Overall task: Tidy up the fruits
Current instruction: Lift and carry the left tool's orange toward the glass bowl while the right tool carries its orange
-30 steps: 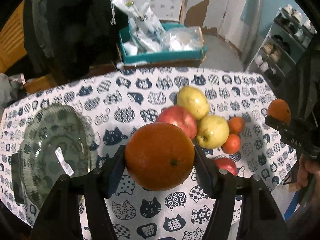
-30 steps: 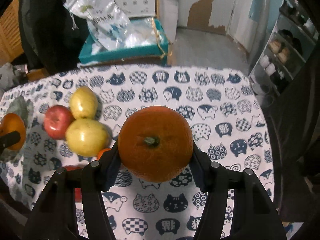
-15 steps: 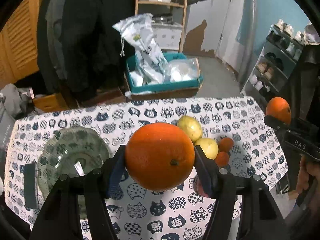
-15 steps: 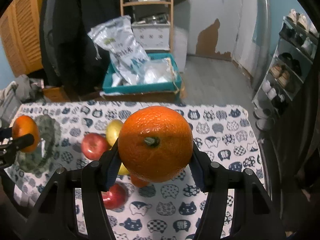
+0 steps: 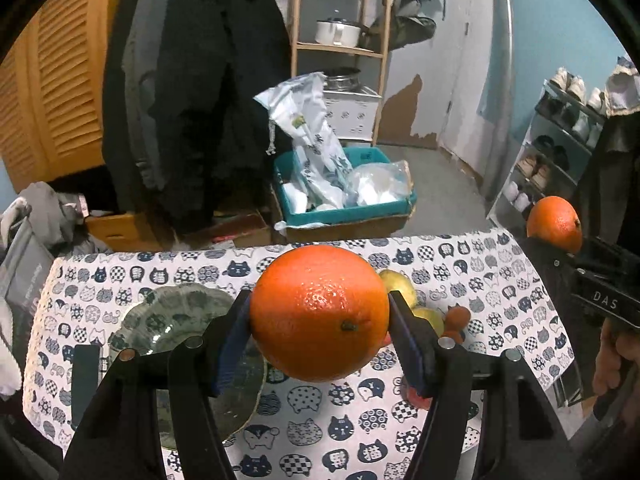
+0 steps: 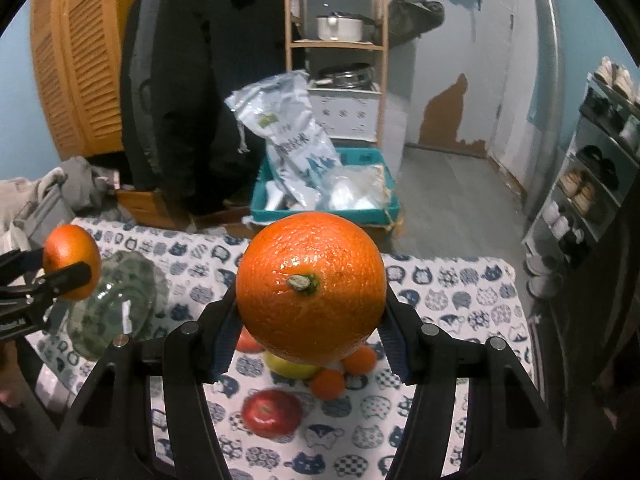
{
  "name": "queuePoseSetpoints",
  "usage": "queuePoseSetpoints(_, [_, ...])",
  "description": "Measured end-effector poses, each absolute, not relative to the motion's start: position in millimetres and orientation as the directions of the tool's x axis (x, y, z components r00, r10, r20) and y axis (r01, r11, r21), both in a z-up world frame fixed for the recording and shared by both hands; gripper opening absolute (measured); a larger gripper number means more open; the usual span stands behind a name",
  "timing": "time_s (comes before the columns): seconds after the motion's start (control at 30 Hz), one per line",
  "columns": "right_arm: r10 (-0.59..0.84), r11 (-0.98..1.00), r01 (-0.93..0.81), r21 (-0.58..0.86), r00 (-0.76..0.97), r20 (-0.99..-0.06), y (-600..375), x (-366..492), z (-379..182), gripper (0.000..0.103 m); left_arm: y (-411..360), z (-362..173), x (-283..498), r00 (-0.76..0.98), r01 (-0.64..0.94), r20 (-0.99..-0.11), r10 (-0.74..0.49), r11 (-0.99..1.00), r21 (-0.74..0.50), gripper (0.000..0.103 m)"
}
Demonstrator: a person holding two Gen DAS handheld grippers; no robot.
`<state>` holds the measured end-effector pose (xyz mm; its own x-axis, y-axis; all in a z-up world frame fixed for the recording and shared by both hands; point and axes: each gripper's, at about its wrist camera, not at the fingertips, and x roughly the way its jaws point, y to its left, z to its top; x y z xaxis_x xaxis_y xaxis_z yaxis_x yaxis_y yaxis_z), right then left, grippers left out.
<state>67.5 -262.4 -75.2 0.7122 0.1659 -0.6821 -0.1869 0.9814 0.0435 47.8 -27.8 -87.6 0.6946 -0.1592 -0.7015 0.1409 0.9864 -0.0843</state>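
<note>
Bench (image 5: 500, 280) with cat-print cloth; glass plate (image 5: 168, 320) at its left, loose fruit (image 6: 272, 412) beside it. Each claw, left (image 5: 320, 316) and right (image 6: 310, 300), grips one orange aloft: transport step. Next, probably lowering both onto the plate.

Two black plastic claws, left claw (image 5: 319, 334) and right claw (image 6: 308, 322), each with blue ribbed pads (image 5: 232, 344), round silver screws (image 5: 193, 342), and white "DAS" lettering (image 5: 605, 300) on the right one.
</note>
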Motion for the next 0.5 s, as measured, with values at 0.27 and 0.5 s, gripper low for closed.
queuePoseSetpoints(0.27, [0.227,0.964,-0.260,0.055,0.698,-0.679,-220,80,-69,0.061,6,-95,48,0.692,0.074,-0.712,-0.116,0.993,-0.089,0.067])
queuePoseSetpoints(0.5, [0.288,0.940,-0.334,0.072,0.661,-0.693,-174,94,-73,0.061,42,-103,46,0.689,0.006,-0.722,-0.063,0.997,-0.082,0.067])
